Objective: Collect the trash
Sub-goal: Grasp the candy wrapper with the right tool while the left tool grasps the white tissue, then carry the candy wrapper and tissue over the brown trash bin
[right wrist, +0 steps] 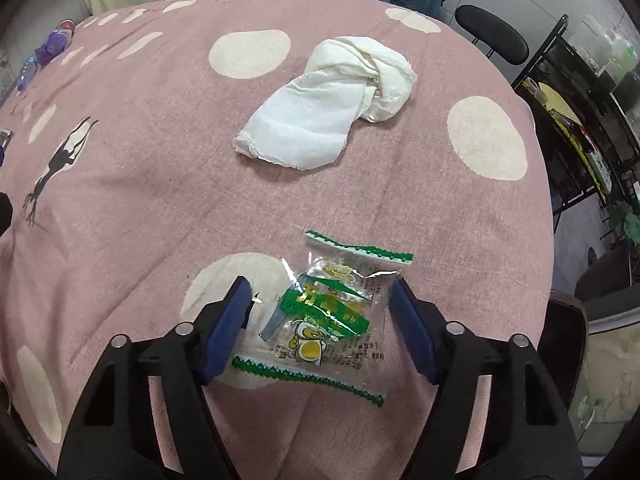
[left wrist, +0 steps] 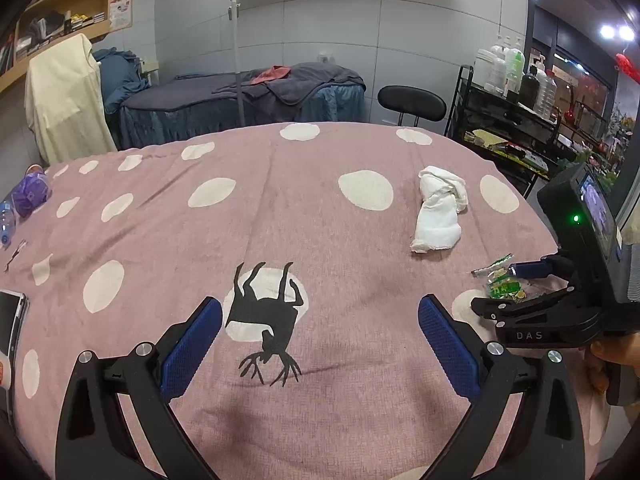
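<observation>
A clear and green snack wrapper (right wrist: 324, 312) lies flat on the pink dotted tablecloth (right wrist: 160, 160). My right gripper (right wrist: 320, 292) is open, its blue fingers on either side of the wrapper, low over the cloth. The wrapper (left wrist: 498, 280) and the right gripper (left wrist: 494, 286) also show at the right of the left wrist view. A crumpled white tissue (right wrist: 328, 116) lies farther back; it also shows in the left wrist view (left wrist: 438, 208). My left gripper (left wrist: 320, 312) is open and empty above the black deer print (left wrist: 268, 320).
A plastic bottle with a purple label (left wrist: 24, 200) lies at the table's far left, and a phone (left wrist: 10, 320) at the left edge. Behind the table stand a black stool (left wrist: 412, 102), a black rack of bottles (left wrist: 516, 92) and massage beds (left wrist: 240, 104).
</observation>
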The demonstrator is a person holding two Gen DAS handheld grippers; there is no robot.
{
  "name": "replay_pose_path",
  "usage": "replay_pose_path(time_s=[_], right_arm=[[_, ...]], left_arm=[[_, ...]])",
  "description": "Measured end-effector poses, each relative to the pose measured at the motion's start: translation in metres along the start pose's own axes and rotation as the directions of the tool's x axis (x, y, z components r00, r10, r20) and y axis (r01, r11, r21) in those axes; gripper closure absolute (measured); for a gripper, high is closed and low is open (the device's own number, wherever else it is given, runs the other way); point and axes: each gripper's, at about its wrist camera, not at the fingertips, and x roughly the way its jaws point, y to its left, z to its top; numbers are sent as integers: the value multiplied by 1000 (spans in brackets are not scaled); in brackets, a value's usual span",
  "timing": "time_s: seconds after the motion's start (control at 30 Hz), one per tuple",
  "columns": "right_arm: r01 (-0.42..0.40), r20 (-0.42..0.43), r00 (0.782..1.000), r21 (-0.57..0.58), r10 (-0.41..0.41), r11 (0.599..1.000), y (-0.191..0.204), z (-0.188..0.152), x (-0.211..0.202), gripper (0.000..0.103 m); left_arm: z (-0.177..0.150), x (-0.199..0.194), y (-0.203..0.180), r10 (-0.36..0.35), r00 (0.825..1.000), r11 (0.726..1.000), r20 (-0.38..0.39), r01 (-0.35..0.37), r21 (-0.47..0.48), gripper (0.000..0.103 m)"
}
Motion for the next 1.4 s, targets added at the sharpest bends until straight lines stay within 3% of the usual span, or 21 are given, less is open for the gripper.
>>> replay_pose_path(time_s=[0.03, 0.17, 0.43, 0.67, 0.87, 1.2, 1.27, 1.33, 1.4], right_arm=[[12, 5, 1000, -5, -12, 1000, 0, 2, 1, 52], [-3, 26, 1000, 2, 3, 1000, -5, 1, -3, 61], [-81, 106, 992, 87, 72, 993, -27, -10, -23, 63], [-134, 190, 977, 167, 101, 977, -50, -31, -54, 63], [-142, 229, 969, 209, 93, 967, -65, -56, -69, 63], [-143, 283, 957, 275, 62, 951, -80, -89, -86, 63], [-146, 290, 955, 287, 60, 947, -82, -94, -87, 63], [-149, 298, 953, 295, 57, 944, -84, -99, -87, 63], [-154, 311, 949, 305, 55, 940, -86, -104, -89, 63]], left_arm=[[1, 2, -1, -6, 1000, 1000, -1, 6, 2, 6], [4, 8, -11, -17, 1000, 999, -12, 17, 37, 6], [17, 31, -40, -46, 998, 992, -49, 51, 113, 6], [38, 64, -75, -113, 988, 980, -100, 128, 150, 7], [55, 104, -102, -91, 986, 973, -141, 118, 197, 12], [85, 156, -124, -68, 980, 978, -188, 102, 181, 14], [85, 163, -126, -68, 978, 980, -197, 102, 171, 24], [83, 165, -128, -61, 979, 982, -194, 94, 166, 28], [82, 162, -131, -54, 983, 979, -177, 87, 184, 42]])
